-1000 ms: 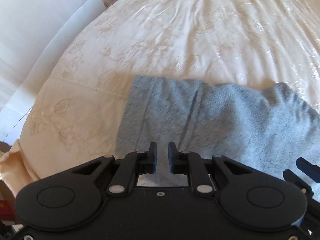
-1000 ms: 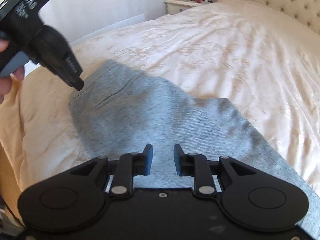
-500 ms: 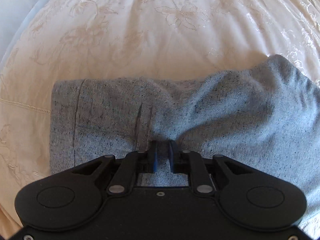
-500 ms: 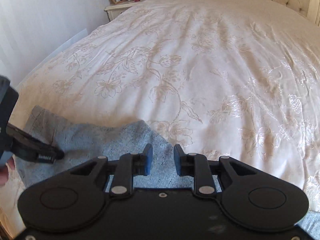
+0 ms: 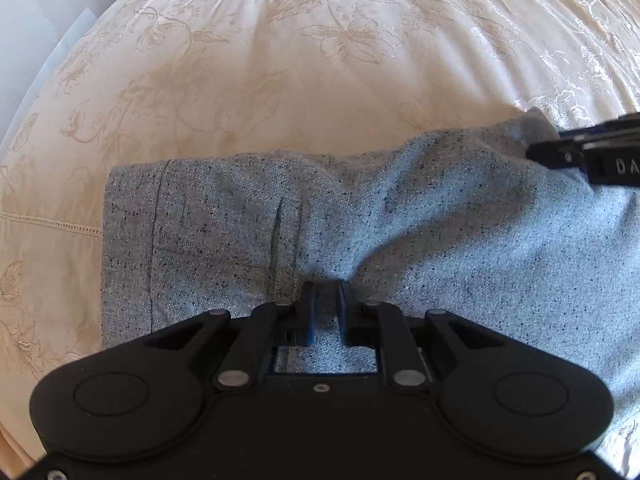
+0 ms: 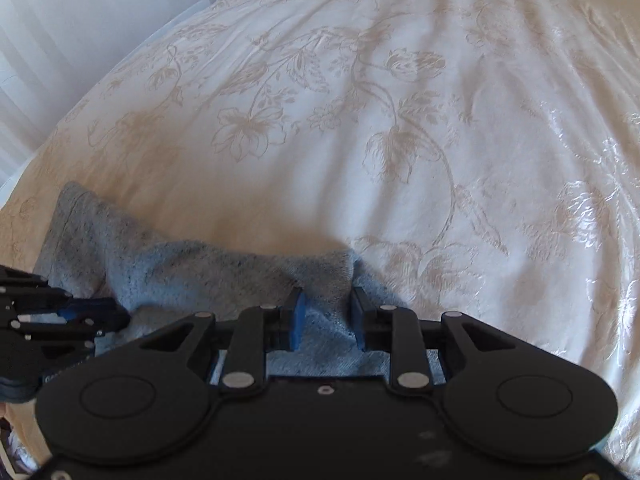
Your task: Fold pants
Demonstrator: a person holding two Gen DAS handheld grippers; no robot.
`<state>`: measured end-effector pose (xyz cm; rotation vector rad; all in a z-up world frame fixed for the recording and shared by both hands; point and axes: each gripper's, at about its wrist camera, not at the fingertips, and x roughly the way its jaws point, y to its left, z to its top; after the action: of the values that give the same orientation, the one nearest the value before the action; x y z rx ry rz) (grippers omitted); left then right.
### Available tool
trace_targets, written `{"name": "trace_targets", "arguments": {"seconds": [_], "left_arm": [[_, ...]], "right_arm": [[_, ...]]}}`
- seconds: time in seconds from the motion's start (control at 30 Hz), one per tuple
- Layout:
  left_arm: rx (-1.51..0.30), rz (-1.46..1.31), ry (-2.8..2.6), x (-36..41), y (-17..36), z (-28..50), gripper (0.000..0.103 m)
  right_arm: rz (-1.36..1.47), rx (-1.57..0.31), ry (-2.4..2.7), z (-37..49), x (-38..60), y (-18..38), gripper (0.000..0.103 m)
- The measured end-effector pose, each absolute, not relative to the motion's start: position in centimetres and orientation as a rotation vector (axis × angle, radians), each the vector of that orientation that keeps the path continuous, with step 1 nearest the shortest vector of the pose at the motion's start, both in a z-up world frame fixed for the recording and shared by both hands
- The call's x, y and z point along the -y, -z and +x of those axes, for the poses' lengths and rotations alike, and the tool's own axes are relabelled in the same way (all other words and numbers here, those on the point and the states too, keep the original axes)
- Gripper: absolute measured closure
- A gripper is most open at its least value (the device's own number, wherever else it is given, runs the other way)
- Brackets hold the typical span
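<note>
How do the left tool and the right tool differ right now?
The left tool has a narrow gap pinching a ridge of the grey speckled fabric pants; the right tool stands wider, jaws opening, cloth between them. Left sits mid-garment, right at its far edge. Both point down at the cream floral bedspread.

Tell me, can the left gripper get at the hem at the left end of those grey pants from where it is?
Probably yes: the left gripper grips the pants, and only open cloth lies before the hem.
</note>
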<state>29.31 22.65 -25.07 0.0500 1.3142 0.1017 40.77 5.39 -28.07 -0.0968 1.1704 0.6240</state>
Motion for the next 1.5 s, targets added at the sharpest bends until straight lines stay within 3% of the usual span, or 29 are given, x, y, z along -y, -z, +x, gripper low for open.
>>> {"name": "trace_targets", "arguments": {"seconds": [0.33,0.37,0.4,0.6,0.77,0.9,1.03,1.23,1.5], "left_arm": [[-1.307,0.044,-0.107,-22.9,25.3,29.5,0.079],[-1.305,0.041,-0.106,-22.9,25.2,29.4,0.079],[-1.303,0.037,-0.103,-23.1,25.2,29.4,0.079],[-1.289,0.041,-0.083,-23.4,25.0,28.9,0.079],[-1.281,0.059,-0.075,-23.1,24.6,28.7,0.079],[-1.261,0.051,-0.093,-23.2,22.7,28.7,0.079],[-1.242,0.079,-0.153,-23.5,22.2,27.9,0.063],[-1.273,0.068,-0.156,-24.7,22.8,25.0,0.059],[-1.302,0.063,-0.204,-23.3,21.7,23.6,0.061]], "right_arm": [[0.059,-1.206,-0.59,42.3,-5.1,28.8,0.075],[0.064,-1.215,-0.587,42.6,-5.2,28.8,0.081],[0.058,-1.222,-0.595,42.5,-5.3,28.9,0.097],[0.086,-1.102,-0.454,43.8,-4.7,27.2,0.102],[0.047,-1.128,-0.405,45.1,-5.2,28.9,0.101],[0.036,-0.94,-0.395,41.6,-3.7,24.9,0.079],[-0.006,-0.983,-0.42,36.8,-2.7,24.3,0.079],[-0.064,-1.182,-0.386,27.8,-0.5,28.3,0.079],[-0.026,-1.245,-0.382,19.6,2.3,27.7,0.081]]}}
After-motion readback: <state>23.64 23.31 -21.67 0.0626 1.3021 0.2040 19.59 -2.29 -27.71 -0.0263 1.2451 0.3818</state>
